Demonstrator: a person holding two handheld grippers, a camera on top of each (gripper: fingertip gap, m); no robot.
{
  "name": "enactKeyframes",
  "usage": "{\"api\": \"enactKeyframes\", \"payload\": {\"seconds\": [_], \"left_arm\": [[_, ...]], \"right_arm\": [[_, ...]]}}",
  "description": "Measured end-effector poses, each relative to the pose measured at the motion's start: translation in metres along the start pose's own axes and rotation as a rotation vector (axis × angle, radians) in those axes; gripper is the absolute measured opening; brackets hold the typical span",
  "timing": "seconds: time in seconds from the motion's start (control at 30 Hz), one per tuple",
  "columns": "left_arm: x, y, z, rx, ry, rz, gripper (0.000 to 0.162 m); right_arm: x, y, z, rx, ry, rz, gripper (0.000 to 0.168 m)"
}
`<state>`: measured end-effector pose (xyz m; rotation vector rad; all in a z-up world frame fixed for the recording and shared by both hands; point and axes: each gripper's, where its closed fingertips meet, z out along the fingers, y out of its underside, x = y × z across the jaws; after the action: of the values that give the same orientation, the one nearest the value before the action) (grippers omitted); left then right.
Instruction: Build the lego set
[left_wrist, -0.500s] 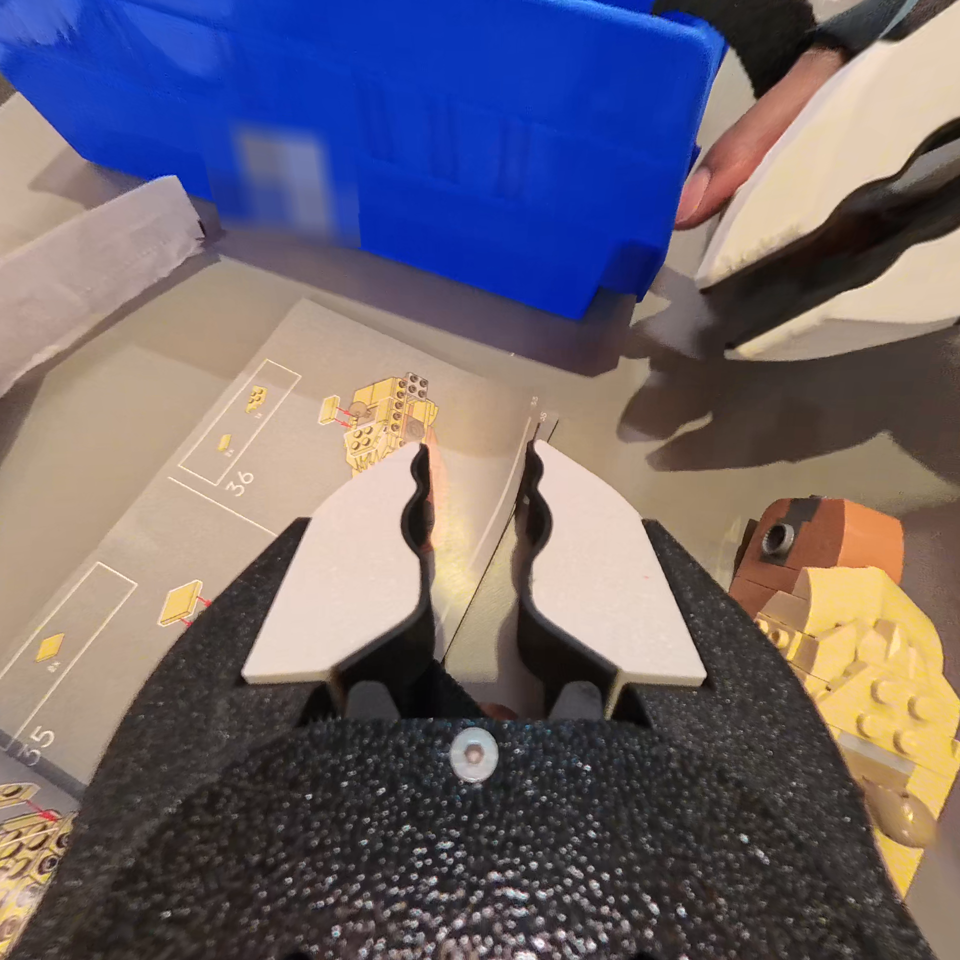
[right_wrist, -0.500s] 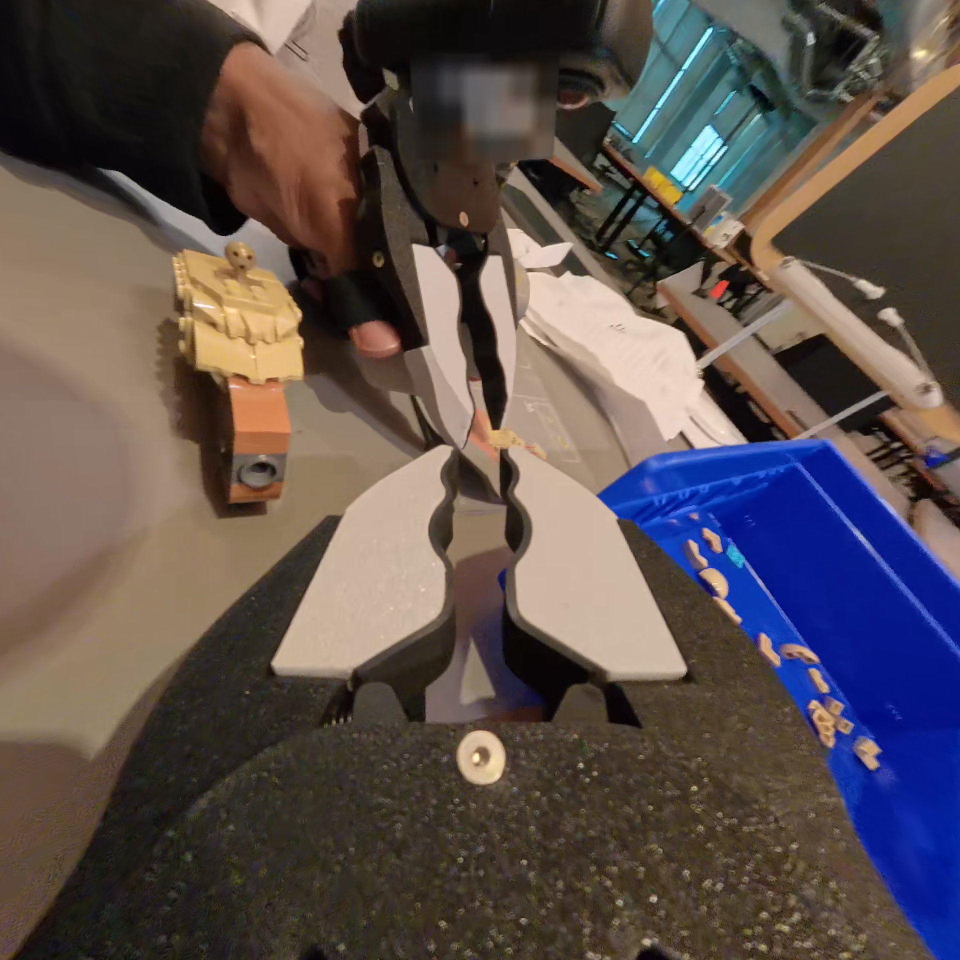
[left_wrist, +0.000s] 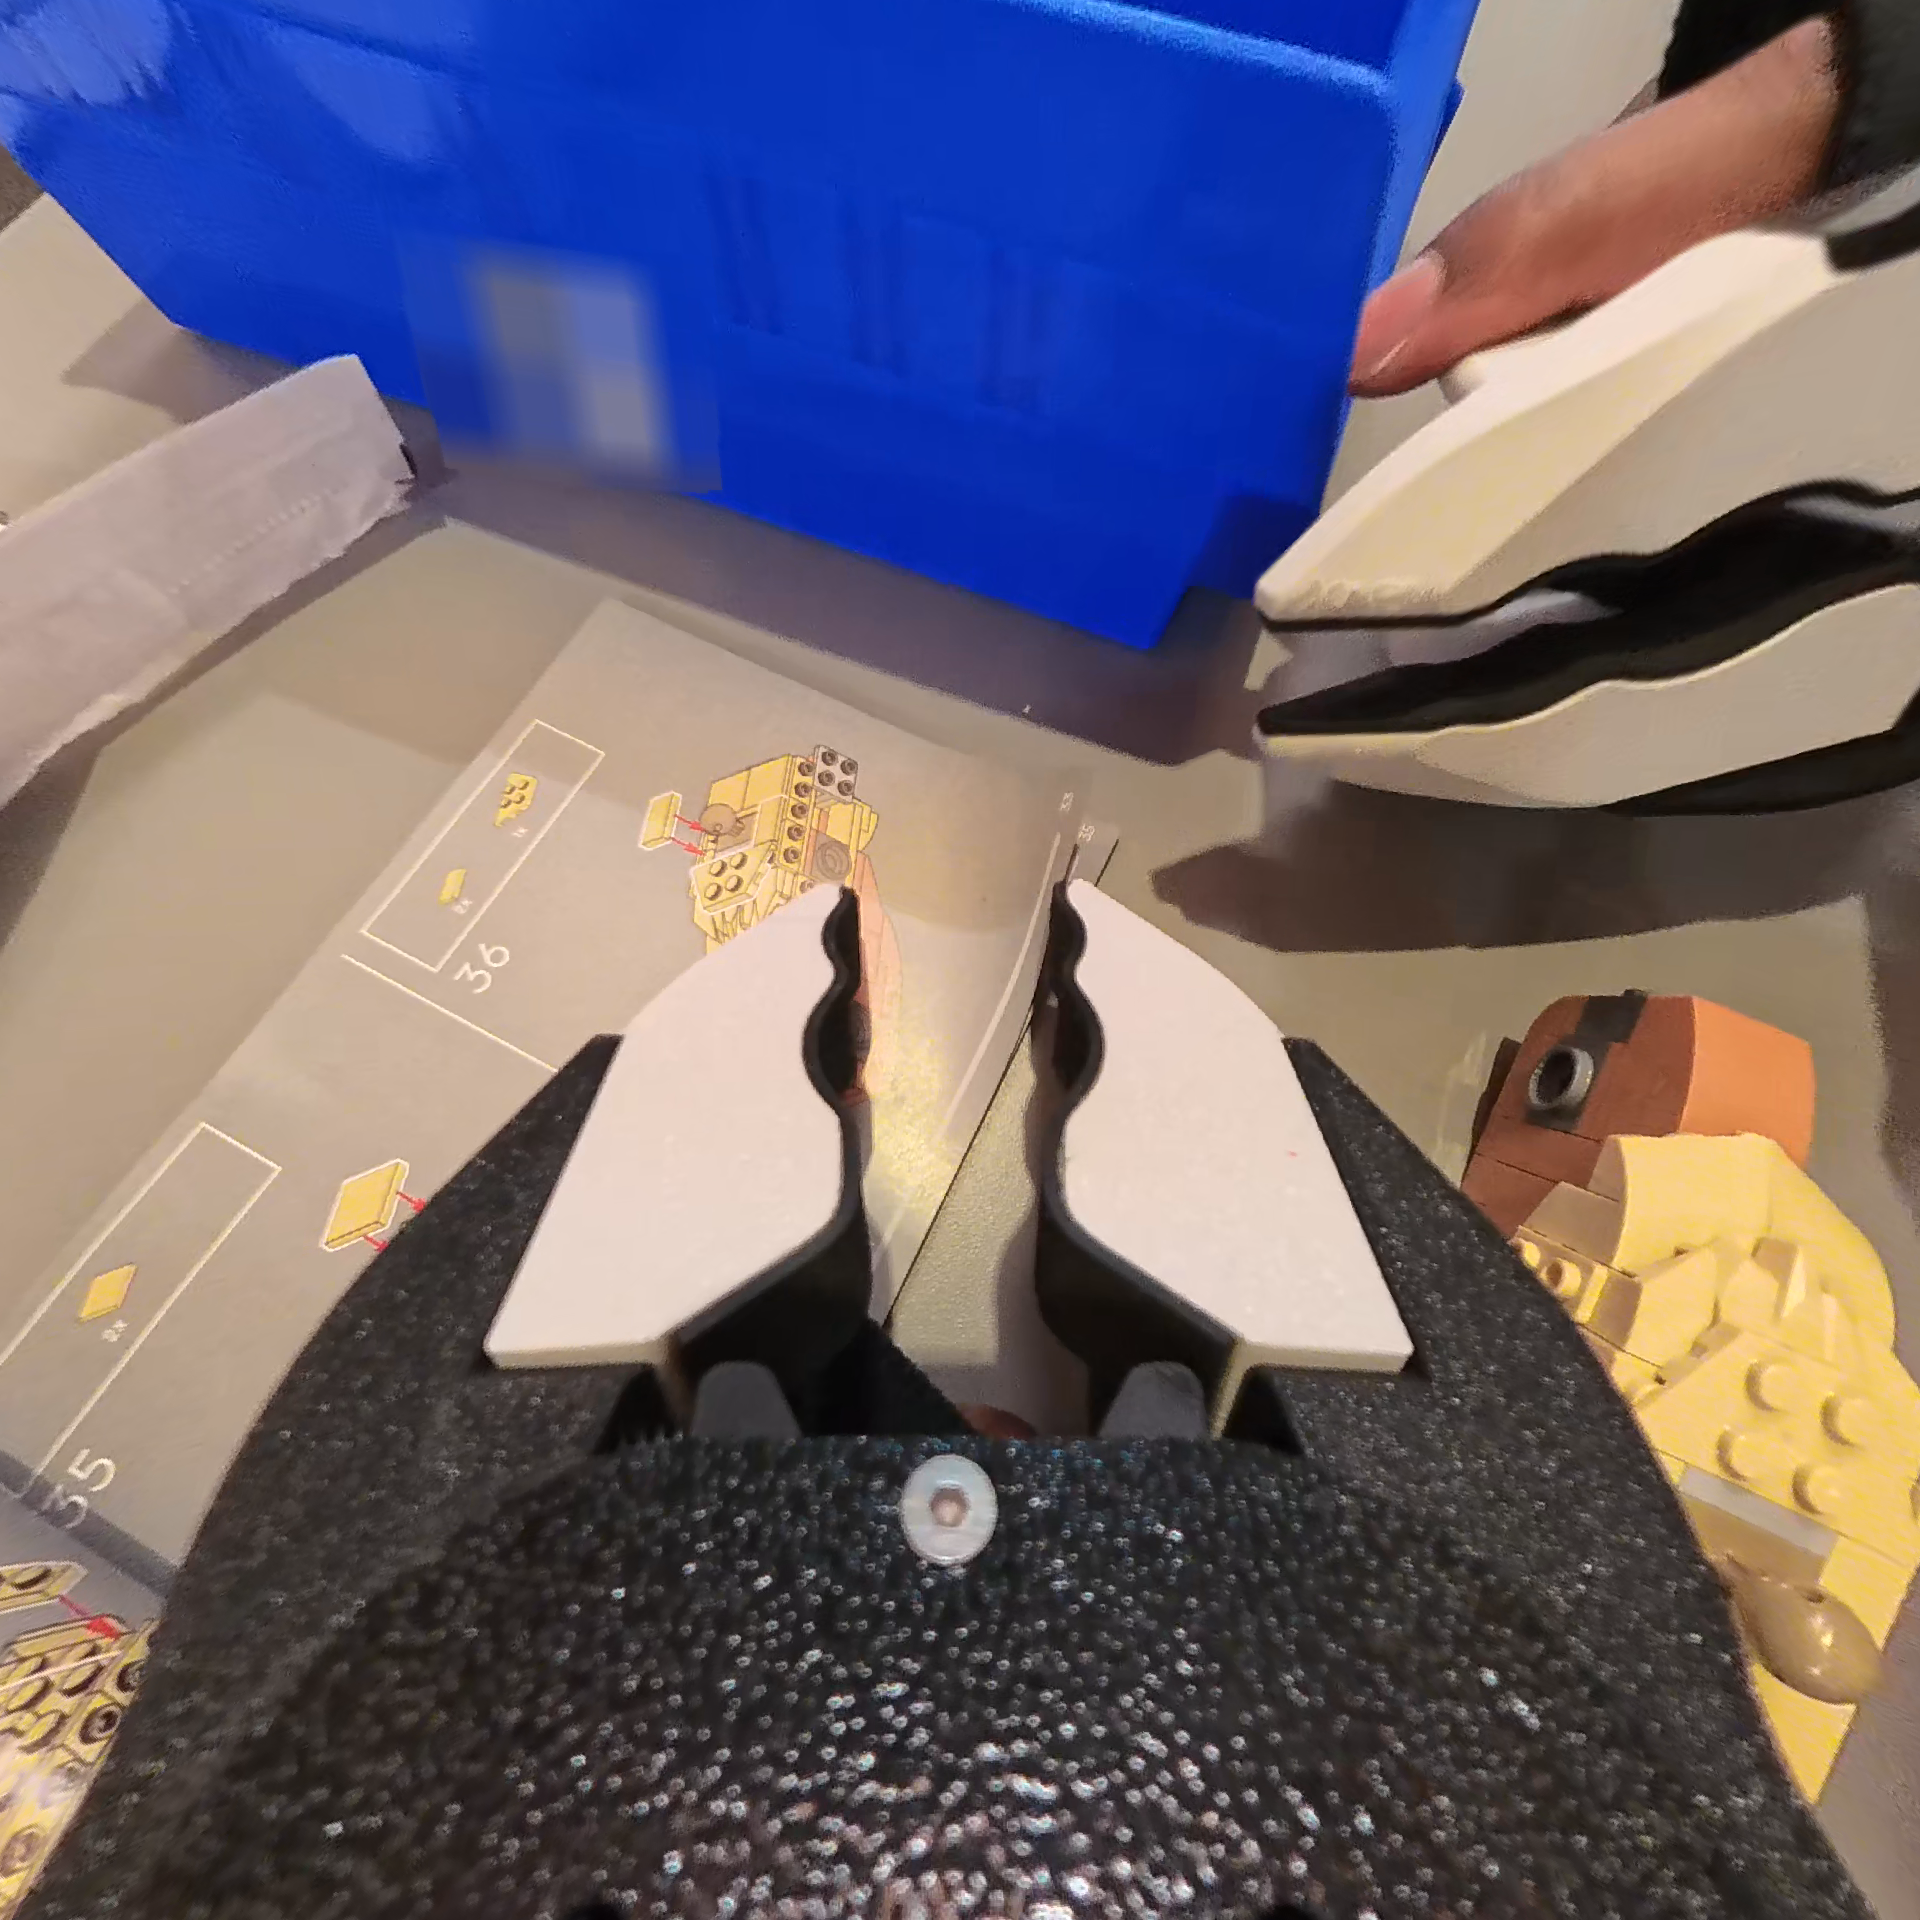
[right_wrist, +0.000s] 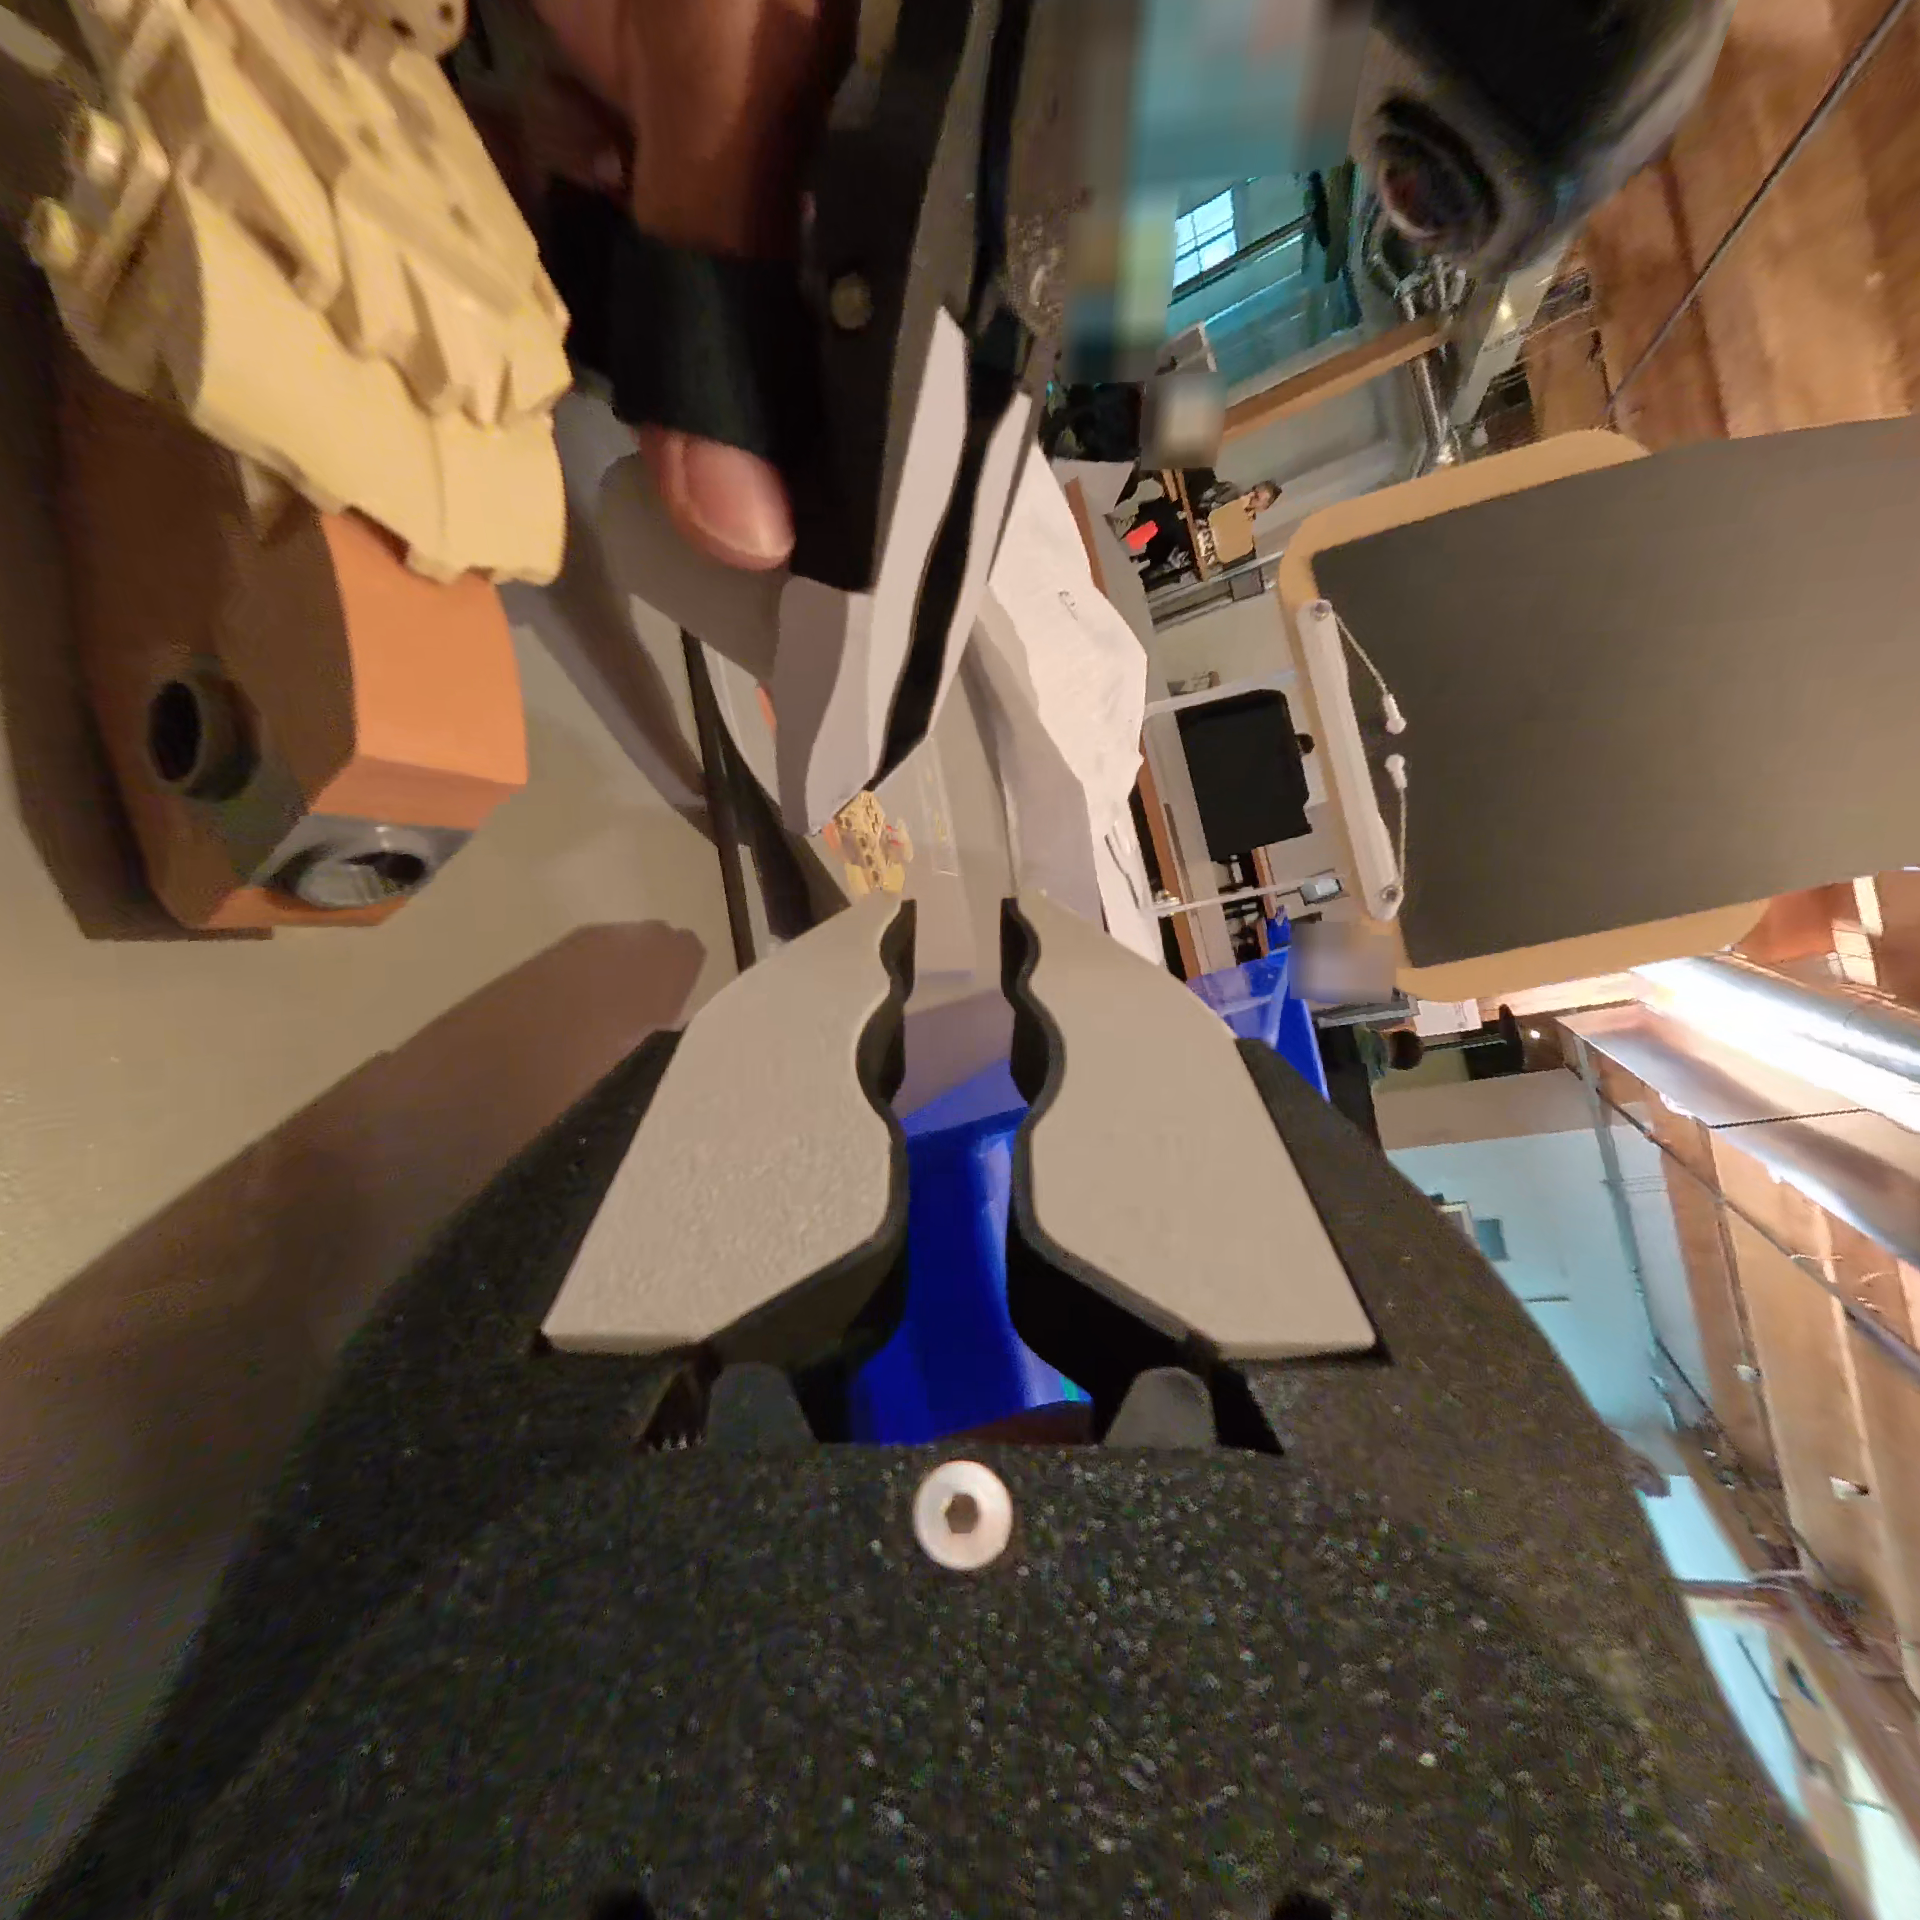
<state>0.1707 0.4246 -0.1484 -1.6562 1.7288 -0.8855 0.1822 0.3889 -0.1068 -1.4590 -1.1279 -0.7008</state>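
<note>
A part-built lego model (left_wrist: 1714, 1299), tan on a brown base, lies on the table to the right of my left gripper; it also shows in the right wrist view (right_wrist: 312, 260). My left gripper (left_wrist: 956, 899) is open and empty, just above the open instruction booklet (left_wrist: 416, 987). My right gripper (right_wrist: 958, 906) has its fingers a little apart with nothing between them. It shows from the side in the left wrist view (left_wrist: 1273, 665), by the corner of the blue bin (left_wrist: 831, 260). The left gripper (right_wrist: 842, 800) points down at the booklet (right_wrist: 935, 810) straight ahead of it.
The blue bin (right_wrist: 956, 1195) stands behind the booklet. A crumpled white bag (left_wrist: 156, 561) lies at the left. White papers (right_wrist: 1060, 644) lie beyond the booklet. A person's hand (left_wrist: 1558, 239) holds the right gripper; another hand (right_wrist: 727, 499) holds the left. My hands' fingertips stand some 6 centimeters from each other.
My right gripper has rolled and come lower and closer to the left gripper and the model; the bin's inside has left its view. The left gripper has hardly moved.
</note>
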Motion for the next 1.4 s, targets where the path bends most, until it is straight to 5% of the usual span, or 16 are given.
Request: {"api": "enactKeyframes", "payload": {"seconds": [0.6, 1.0, 1.17, 1.4], "left_arm": [[0.002, 0.001, 0.001, -0.008, -0.002, 0.019, 0.034], [0.002, 0.001, 0.000, -0.006, 0.001, 0.022, 0.033], [0.002, 0.001, 0.000, -0.005, 0.003, 0.027, 0.034], [0.007, 0.002, -0.012, 0.040, -0.001, 0.090, 0.035]], "right_arm": [[-0.017, 0.014, 0.020, -0.268, -0.143, -0.194, 0.015], [-0.026, 0.022, 0.030, -0.295, -0.235, -0.279, 0.019], [-0.023, 0.019, 0.033, -0.273, -0.214, -0.270, 0.000], [-0.014, 0.012, 0.036, -0.254, -0.189, -0.221, 0.000]]}}
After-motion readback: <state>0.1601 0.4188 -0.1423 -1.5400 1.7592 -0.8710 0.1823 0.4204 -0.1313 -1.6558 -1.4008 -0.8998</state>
